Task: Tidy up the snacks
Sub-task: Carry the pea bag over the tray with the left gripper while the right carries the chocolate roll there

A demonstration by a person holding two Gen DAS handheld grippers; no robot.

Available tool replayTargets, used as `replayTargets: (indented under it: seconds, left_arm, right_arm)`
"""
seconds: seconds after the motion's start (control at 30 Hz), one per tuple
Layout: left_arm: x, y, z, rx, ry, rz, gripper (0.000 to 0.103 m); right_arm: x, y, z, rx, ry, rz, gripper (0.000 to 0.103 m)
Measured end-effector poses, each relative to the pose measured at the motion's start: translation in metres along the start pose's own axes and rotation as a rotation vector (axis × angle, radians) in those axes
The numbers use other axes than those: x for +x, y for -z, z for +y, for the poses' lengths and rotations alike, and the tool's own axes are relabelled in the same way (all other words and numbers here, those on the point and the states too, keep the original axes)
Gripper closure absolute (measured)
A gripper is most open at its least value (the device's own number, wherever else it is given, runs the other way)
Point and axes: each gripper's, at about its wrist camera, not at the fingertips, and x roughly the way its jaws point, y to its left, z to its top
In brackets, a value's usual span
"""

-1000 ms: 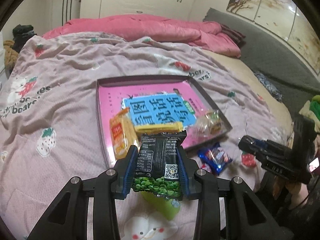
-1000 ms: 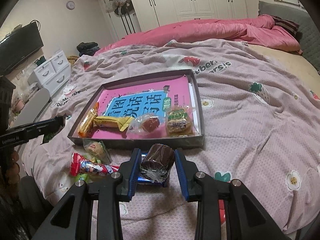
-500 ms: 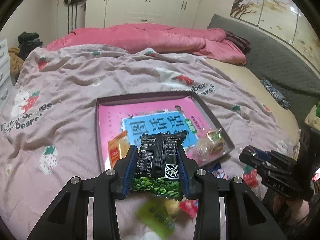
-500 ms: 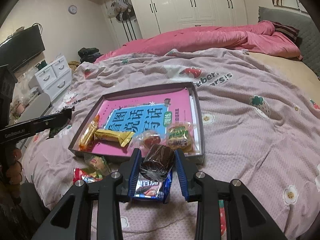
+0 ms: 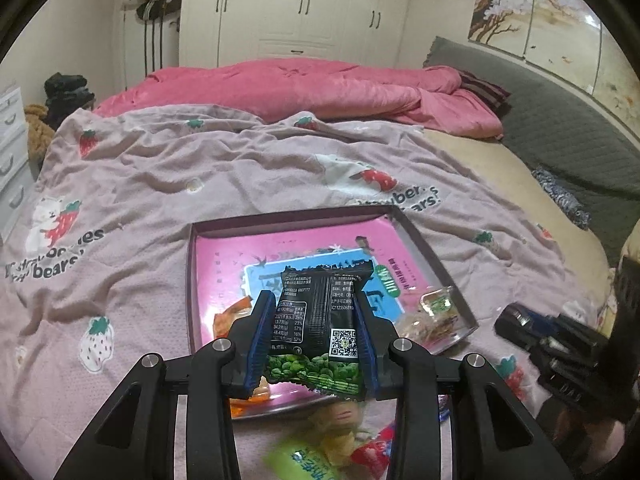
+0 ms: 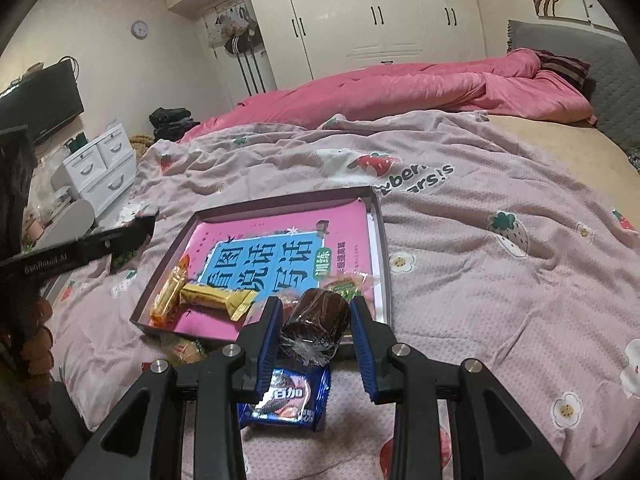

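Observation:
My left gripper (image 5: 316, 312) is shut on a black packet of green peas (image 5: 320, 320), held over the near edge of the dark box (image 5: 424, 240). A pink and blue book (image 6: 280, 256) lines the box (image 6: 382, 248). My right gripper (image 6: 314, 320) is shut on a wrapped brown chocolate roll (image 6: 316, 324), just in front of the box's near wall. In the box lie an orange packet (image 6: 170, 292), a yellow bar (image 6: 218, 300) and wrapped cakes (image 5: 436, 312). A blue cookie pack (image 6: 286, 398) lies on the blanket below the right gripper.
Loose snacks (image 5: 332, 440) lie on the strawberry-print blanket (image 5: 140, 200) near the front edge. A pink duvet (image 5: 300, 88) is bunched at the back. A grey headboard (image 5: 560, 140) runs along the right, white drawers (image 6: 100, 168) stand left of the bed.
Both grippers have risen with their snacks. The left one moved forward over the box's near edge. The blue cookie pack has come into view under the right gripper.

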Motion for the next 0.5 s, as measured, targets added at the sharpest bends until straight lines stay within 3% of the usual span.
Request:
replayTargets:
  seconds: [0.5]
  left_arm:
    - [0.037, 0.023, 0.012, 0.01, 0.007, 0.076, 0.063]
  right_arm:
    - [0.02, -0.006, -0.004, 0.023, 0.025, 0.031, 0.068]
